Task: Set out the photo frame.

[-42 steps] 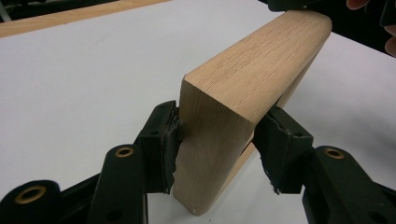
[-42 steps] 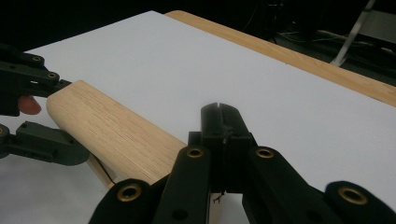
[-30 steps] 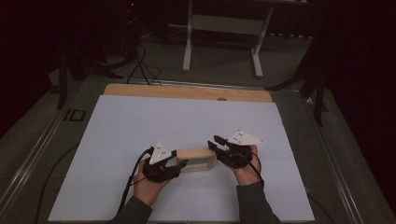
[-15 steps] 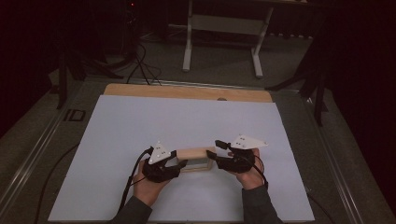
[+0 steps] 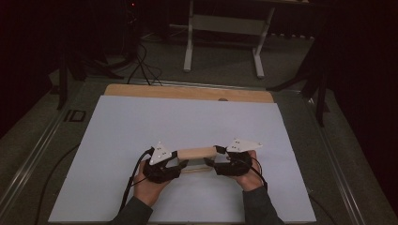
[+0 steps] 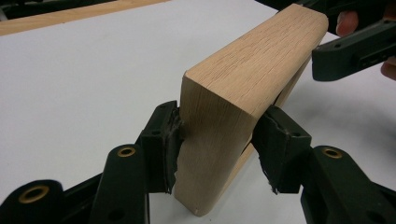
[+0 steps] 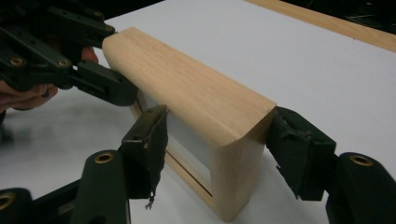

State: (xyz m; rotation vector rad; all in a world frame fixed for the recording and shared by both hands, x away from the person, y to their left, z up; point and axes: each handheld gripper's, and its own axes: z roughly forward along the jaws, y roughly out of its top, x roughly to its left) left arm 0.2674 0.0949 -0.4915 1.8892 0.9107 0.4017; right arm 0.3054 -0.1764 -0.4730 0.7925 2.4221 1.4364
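A light wooden frame (image 5: 197, 153) with rounded corners and a hollow middle stands on its long edge on the white sheet (image 5: 187, 122). My left gripper (image 5: 180, 160) is shut on its left end, and my right gripper (image 5: 214, 158) is shut on its right end. In the left gripper view the pads (image 6: 169, 140) squeeze the end of the frame (image 6: 247, 65), with the other gripper (image 6: 355, 46) at the far end. The right gripper view has my right gripper (image 7: 219, 144) clamped across the near end of the frame (image 7: 187, 88), and the other gripper (image 7: 93, 79) holds the far end.
A wooden strip (image 5: 187, 92) runs along the far edge of the white sheet. Metal rails (image 5: 42, 140) border the table on both sides. Beyond it stand white stand legs (image 5: 190, 42) and floor cables (image 5: 141, 61). A cable (image 5: 129, 187) trails from the left gripper.
The right gripper has shifted slightly toward the near edge of the table, still at the frame's right end. The left gripper and the frame have barely moved.
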